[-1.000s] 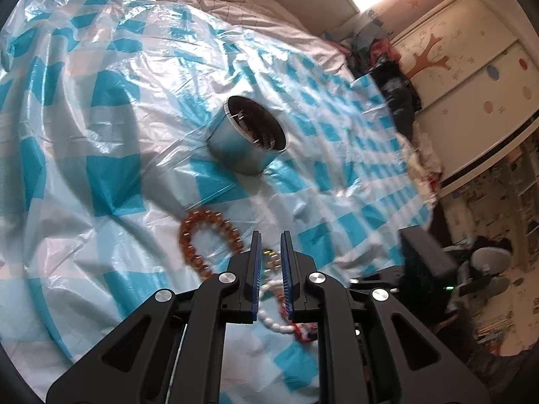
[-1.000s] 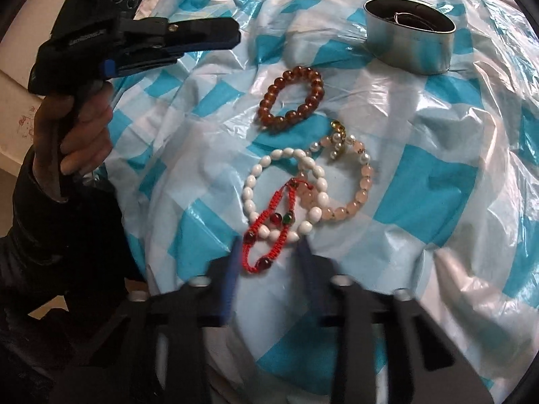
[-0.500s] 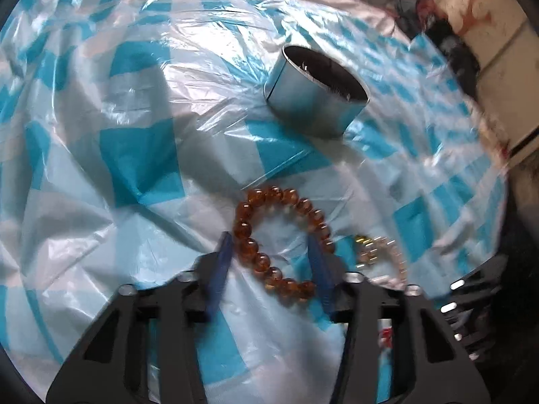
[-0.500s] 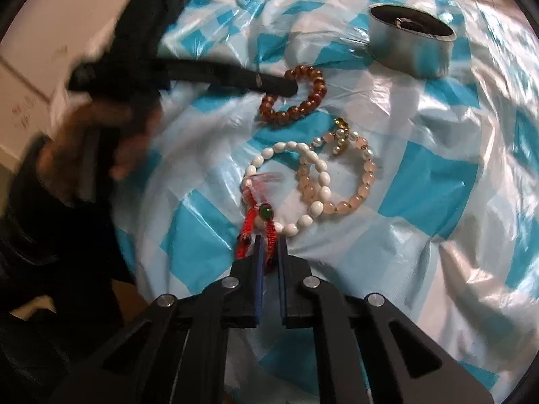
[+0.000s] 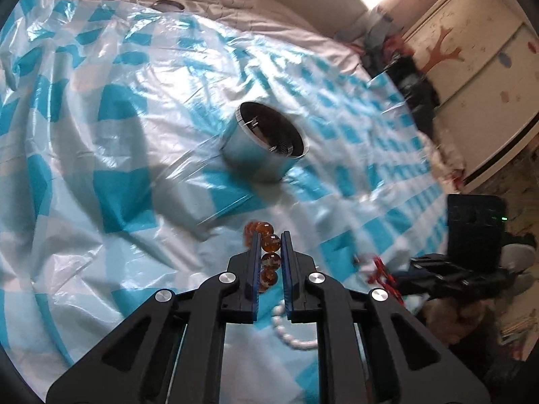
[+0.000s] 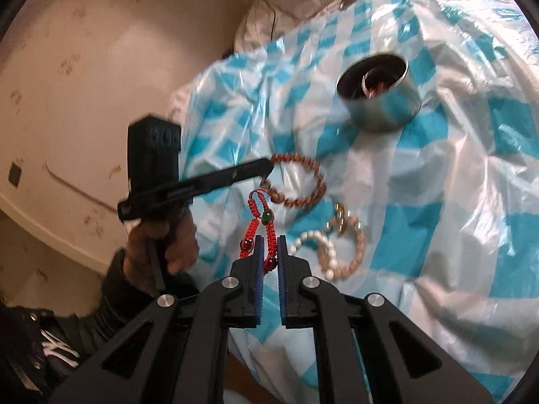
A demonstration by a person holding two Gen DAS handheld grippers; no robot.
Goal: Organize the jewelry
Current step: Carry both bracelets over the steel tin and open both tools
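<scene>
A blue-checked plastic sheet [image 5: 101,185] covered the bed, and a round metal tin [image 5: 266,148] stood open on it, far from both grippers and a little right of centre. From the left gripper [image 5: 269,259] the tin lay straight ahead and up the sheet, mouth tilted toward the camera; from the right gripper [image 6: 268,252] it lay farther off, ahead and to the right. The left looked the nearer of the two.

The left jaws had just been closing and now stood narrow, clamped on the amber bracelet [image 5: 267,252], its beads stacked in a line between the pads and running along the fingers, the rest of the loop hanging free at the tips. The right jaws stood almost together, pinching the red bracelet [image 6: 259,222], which rose limp from the tips. A white bracelet [image 6: 316,249] and a pink one [image 6: 353,252] lay on the sheet, near right of the right gripper.
</scene>
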